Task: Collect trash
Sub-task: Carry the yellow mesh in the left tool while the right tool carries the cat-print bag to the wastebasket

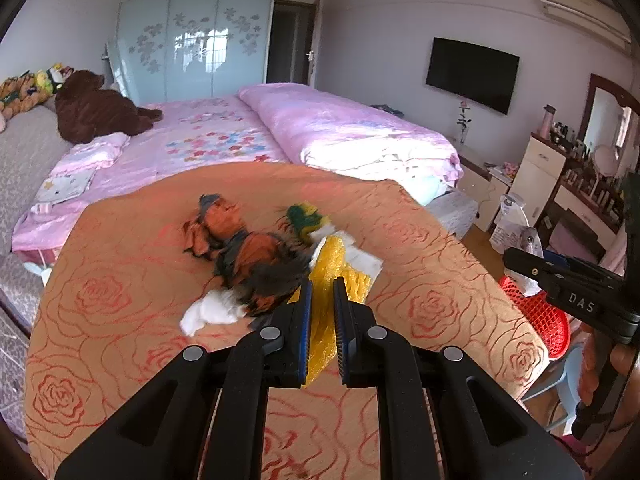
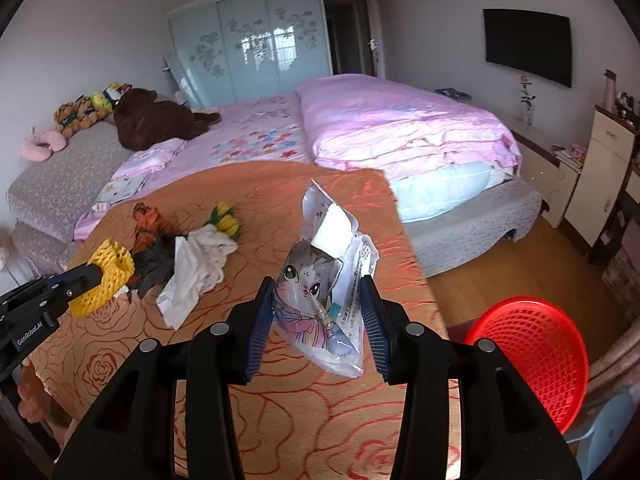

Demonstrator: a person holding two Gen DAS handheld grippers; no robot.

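Both grippers are loaded, mid-carry. The left gripper is clamped on a yellow foam net; the right gripper pinches a cat-print wrapper. Next, I judge: swing each to the red basket, lower right of the right gripper, and release.

Soft daylight, fisheye-bent edges, slight blur

Yellow foam net gripper-held; cat-print wrapper gripper-held; white tissue on table.

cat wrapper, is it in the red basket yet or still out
Out. The cat wrapper is clamped in the right gripper above the table, with the red basket off to the right.
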